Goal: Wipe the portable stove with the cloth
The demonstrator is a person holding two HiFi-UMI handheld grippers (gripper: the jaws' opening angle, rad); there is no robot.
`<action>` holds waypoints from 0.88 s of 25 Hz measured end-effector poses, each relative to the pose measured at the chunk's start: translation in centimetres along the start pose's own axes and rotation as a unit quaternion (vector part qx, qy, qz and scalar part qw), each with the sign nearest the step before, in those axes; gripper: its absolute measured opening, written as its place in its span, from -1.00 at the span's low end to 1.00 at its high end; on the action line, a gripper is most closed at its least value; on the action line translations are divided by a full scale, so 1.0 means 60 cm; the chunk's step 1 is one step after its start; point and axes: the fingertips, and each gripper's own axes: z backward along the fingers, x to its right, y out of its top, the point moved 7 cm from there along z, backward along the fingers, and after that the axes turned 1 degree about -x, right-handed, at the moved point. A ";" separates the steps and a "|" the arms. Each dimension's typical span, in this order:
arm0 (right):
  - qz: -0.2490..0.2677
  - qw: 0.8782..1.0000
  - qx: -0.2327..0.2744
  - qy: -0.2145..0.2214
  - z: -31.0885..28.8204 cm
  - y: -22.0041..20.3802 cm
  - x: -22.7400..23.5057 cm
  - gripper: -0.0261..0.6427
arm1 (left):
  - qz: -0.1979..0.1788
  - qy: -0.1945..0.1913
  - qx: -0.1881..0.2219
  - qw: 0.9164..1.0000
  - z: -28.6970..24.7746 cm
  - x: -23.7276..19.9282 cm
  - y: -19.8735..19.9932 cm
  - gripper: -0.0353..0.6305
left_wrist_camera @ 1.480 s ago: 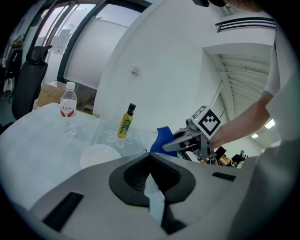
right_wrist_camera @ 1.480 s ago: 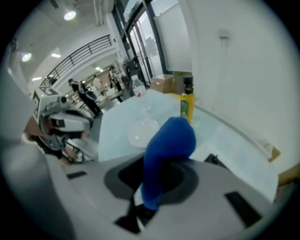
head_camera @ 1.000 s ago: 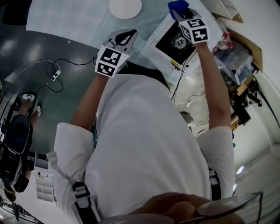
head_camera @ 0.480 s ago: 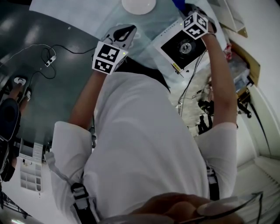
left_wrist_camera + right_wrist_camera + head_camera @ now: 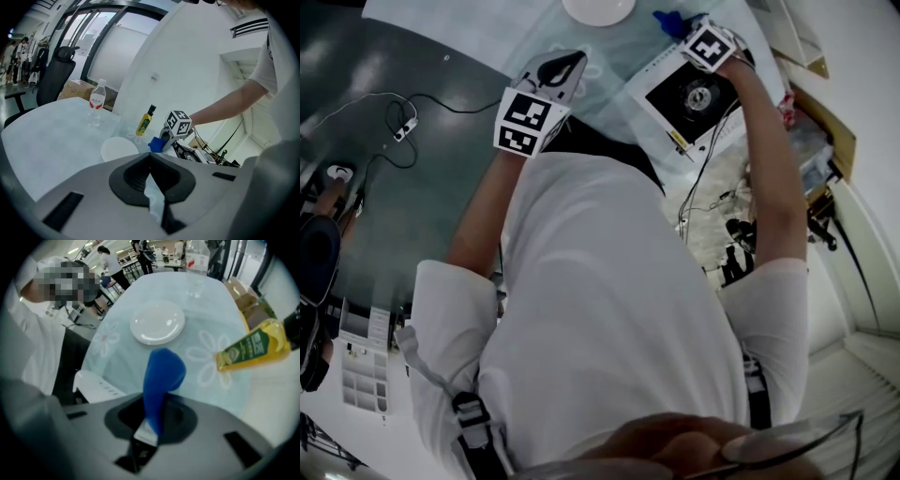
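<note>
The portable stove [image 5: 694, 94] is white with a black top and a round burner, and stands on the pale flowered table at the upper right. My right gripper [image 5: 686, 28] hovers over the stove's far corner, shut on a blue cloth [image 5: 673, 21]. That cloth [image 5: 161, 376] rises folded from between the jaws in the right gripper view, where a white stove edge [image 5: 96, 386] shows at lower left. My left gripper [image 5: 565, 67] is held left of the stove, over the table's near edge. Its jaws [image 5: 151, 176] are shut with nothing in them. It looks at the right gripper [image 5: 165, 139] and cloth [image 5: 155, 144].
A white plate [image 5: 598, 9] lies beyond the grippers, with a yellow-green bottle [image 5: 146, 120] and a water bottle [image 5: 96, 105] farther back. Cables [image 5: 703, 197] trail off the stove's near side. Boxes and clutter [image 5: 820, 141] crowd the right; dark floor with cords [image 5: 403, 127] lies left.
The right gripper with the blue cloth has come down and left onto the stove's far corner. The left gripper has barely moved. The head view has shifted slightly.
</note>
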 end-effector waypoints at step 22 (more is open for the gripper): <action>0.010 0.991 -0.028 0.131 -0.031 0.065 -0.186 -0.70 | 0.002 0.005 0.013 1.000 0.043 0.009 -0.033 -0.80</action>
